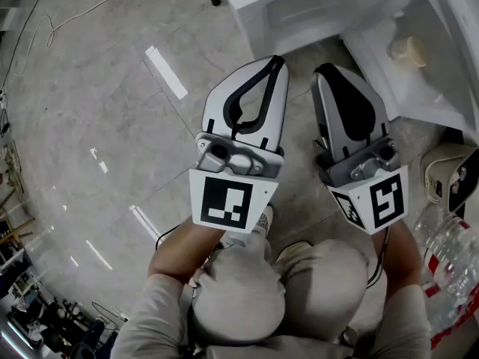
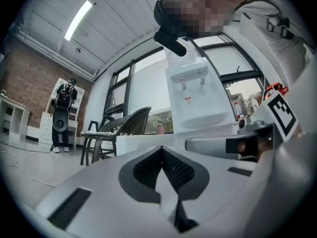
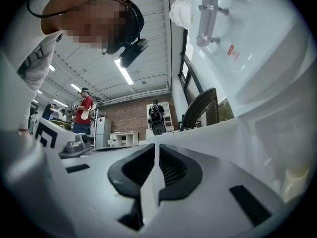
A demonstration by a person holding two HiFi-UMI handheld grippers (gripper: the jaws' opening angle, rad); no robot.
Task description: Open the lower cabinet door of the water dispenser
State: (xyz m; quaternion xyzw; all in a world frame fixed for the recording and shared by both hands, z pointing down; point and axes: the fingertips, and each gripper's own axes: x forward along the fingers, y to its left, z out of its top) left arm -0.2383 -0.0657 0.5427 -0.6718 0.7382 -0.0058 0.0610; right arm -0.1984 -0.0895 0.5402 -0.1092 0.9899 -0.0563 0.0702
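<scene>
My left gripper [image 1: 275,63] and right gripper [image 1: 324,72] are both clenched on nothing. The lower cabinet door [image 1: 393,88], upper right in the head view, appears swung out. I judge it light, stiff plastic, best taken by its free edge.

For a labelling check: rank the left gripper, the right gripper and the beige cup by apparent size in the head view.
1. left gripper and right gripper: alike, unranked.
2. beige cup: clearly smallest, though farther away.
</scene>
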